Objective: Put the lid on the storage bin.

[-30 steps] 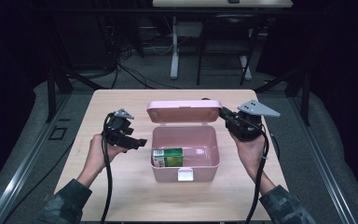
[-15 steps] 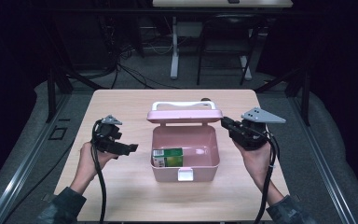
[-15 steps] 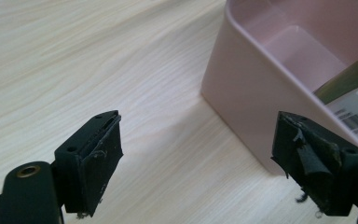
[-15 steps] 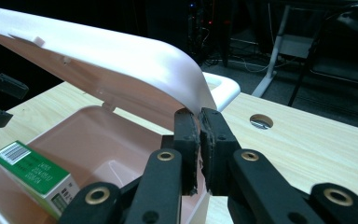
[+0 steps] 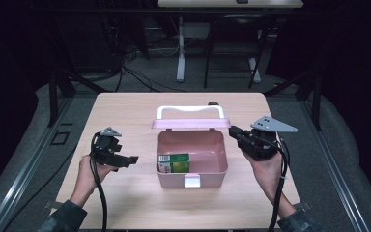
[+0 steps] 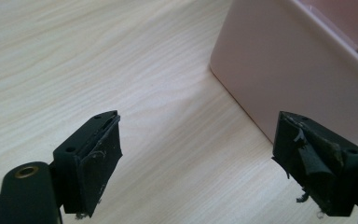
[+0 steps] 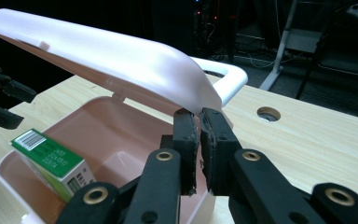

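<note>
A pink lidded box [image 5: 207, 178] stands open in the middle of the table, with a green carton [image 5: 174, 163] lying inside at its left. The lid [image 5: 191, 123] with its white handle [image 5: 191, 110] hangs half lowered over the box. My right gripper [image 5: 233, 131] is shut on the lid's right corner; in the right gripper view its jaws [image 7: 199, 116] pinch the lid [image 7: 112, 51] rim above the carton [image 7: 51, 158]. My left gripper [image 5: 131, 160] is open, left of the box and apart from it. In the left gripper view [image 6: 200, 126] nothing lies between its jaws, beside the box wall [image 6: 298, 70].
The wooden table [image 5: 125, 111] has a small round hole [image 5: 213, 103] behind the box. Dark floor, cables and another table's legs lie beyond the far edge. Bare tabletop extends on both sides and in front of the box.
The lid has swung down from nearly upright to half lowered, with my right gripper holding it. My left gripper has drawn back to the left, away from the box.
</note>
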`<state>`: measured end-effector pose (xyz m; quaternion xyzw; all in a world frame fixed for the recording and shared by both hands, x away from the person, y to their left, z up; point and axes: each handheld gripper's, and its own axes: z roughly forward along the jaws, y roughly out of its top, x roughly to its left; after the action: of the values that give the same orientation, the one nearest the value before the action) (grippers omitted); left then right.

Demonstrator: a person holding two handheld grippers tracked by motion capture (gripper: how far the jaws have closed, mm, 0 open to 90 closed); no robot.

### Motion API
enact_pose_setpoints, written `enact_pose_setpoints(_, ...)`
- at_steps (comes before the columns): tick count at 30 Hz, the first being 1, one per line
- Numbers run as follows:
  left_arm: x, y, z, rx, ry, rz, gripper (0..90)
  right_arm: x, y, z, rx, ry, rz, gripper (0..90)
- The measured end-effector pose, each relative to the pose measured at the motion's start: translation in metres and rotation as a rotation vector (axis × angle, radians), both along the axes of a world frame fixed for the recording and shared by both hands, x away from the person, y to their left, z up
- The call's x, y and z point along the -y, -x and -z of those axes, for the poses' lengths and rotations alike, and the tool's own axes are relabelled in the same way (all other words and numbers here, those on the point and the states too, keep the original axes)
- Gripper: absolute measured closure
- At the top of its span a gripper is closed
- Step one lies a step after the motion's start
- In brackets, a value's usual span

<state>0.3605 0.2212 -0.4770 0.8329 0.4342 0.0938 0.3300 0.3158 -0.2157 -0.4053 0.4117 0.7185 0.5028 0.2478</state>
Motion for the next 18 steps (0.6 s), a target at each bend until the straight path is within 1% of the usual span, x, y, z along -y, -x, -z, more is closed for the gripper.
enact_pose_setpoints(2, -0.001, 0.001, 0.002, -0.006, -0.001, 0.011, 12.2, 0.000, 0.002, 0.001, -0.006, -0.003, -0.004, 83.9)
enact_pose_setpoints(5, -0.002, 0.003, 0.005, 0.005, 0.002, 0.006, 9.7, 0.001, 0.006, 0.004, -0.020, -0.010, -0.011, 83.1)
enact_pose_setpoints(7, -0.003, 0.003, 0.006, 0.006, 0.001, 0.004, 7.9, 0.001, 0.009, 0.006, -0.028, -0.011, -0.014, 82.5)
enact_pose_setpoints(10, -0.003, 0.005, 0.008, 0.007, -0.002, 0.002, 7.8, 0.001, 0.014, 0.009, -0.036, -0.011, -0.018, 82.0)
enact_pose_setpoints(15, -0.006, 0.008, 0.013, -0.004, -0.013, 0.005, 7.8, 0.003, 0.020, 0.016, -0.058, -0.011, -0.024, 82.1)
enact_pose_setpoints(18, -0.005, 0.009, 0.016, -0.002, -0.014, 0.005, 8.1, 0.003, 0.024, 0.021, -0.068, -0.009, -0.026, 82.1)
